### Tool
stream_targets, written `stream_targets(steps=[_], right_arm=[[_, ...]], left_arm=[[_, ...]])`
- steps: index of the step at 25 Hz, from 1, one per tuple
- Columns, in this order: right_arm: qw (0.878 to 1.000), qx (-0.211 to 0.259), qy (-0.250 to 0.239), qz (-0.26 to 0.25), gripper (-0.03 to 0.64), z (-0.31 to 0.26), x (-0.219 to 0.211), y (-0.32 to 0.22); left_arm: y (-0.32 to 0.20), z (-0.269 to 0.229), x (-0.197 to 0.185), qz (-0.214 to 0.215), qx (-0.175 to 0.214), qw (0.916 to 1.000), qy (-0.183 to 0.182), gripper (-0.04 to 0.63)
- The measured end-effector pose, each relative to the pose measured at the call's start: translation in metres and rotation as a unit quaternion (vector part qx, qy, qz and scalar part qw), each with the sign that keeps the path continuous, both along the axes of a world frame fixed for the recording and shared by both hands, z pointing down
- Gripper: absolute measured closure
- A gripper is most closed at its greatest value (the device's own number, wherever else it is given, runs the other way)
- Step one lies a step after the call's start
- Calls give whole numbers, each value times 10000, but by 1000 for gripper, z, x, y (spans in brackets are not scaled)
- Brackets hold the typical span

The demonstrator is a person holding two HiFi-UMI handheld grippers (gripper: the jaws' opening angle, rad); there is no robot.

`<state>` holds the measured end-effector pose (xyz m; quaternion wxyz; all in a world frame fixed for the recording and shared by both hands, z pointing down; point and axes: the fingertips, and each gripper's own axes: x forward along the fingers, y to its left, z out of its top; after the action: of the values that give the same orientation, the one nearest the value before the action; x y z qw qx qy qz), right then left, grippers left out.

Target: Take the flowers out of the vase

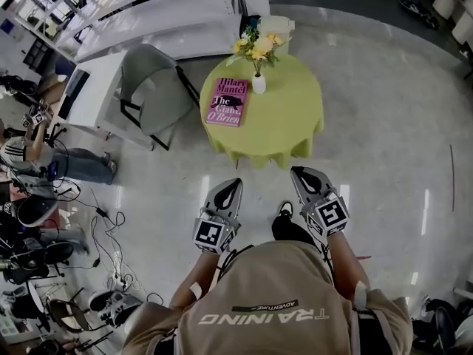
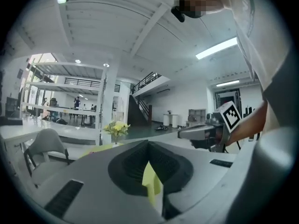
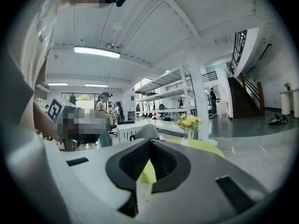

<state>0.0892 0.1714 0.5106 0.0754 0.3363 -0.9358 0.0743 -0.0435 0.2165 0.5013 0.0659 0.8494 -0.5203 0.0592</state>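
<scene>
Yellow flowers (image 1: 256, 47) stand in a small white vase (image 1: 259, 84) at the far side of a round table with a yellow-green cloth (image 1: 290, 120). A pink book (image 1: 227, 100) lies to the vase's left. My left gripper (image 1: 236, 181) and right gripper (image 1: 298, 170) hover side by side short of the table's near edge, both shut and empty, pointing at the table. Beyond the left gripper (image 2: 148, 143), the flowers (image 2: 116, 128) show small to the left in its own view. Past the right gripper (image 3: 150, 140), the flowers (image 3: 188, 122) sit slightly right.
A grey chair (image 1: 151, 95) stands left of the table, with white desks (image 1: 148, 13) behind it. A seated person (image 1: 29, 154) and floor cables (image 1: 103, 235) are at the far left. A pale stool (image 1: 281, 28) sits behind the table.
</scene>
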Motion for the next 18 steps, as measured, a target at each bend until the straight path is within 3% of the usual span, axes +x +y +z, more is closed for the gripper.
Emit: stream_targets(steps=[5, 11, 18], right_arm=[[9990, 90, 341, -279, 612, 4, 16, -59], [9989, -71, 190, -422, 612, 14, 25, -106], [9988, -235, -1, -440, 612, 25, 13, -132]], left_arm=[[-60, 1, 17, -256, -126, 9990, 348, 589], [-105, 5, 21, -527, -235, 9979, 308, 589], [-130, 4, 17, -492, -189, 9986, -30, 589]])
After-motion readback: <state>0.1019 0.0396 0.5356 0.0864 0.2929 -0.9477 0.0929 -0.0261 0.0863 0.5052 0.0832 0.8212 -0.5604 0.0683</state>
